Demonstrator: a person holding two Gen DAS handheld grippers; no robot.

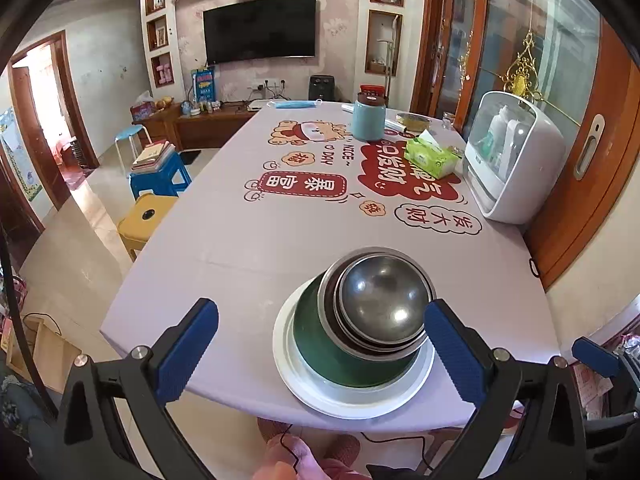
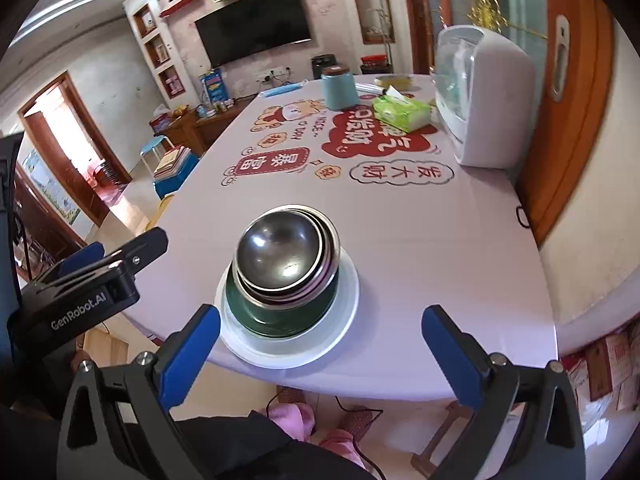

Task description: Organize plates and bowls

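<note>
A green tissue pack (image 1: 430,156), blue canister (image 1: 368,120) and white sterilizer (image 1: 512,156) crowd the table (image 1: 240,240) at one o'clock; left gripper (image 1: 322,354) and right gripper (image 2: 320,356) both gape, holding nothing; steel bowls (image 1: 380,308) (nested, tilted) sit in a green bowl (image 1: 320,344) on a white plate (image 1: 304,384) at the near edge; a television (image 1: 260,28) hangs at twelve.

Open tablecloth (image 1: 248,248) around bowl stack (image 1: 360,320)
</note>
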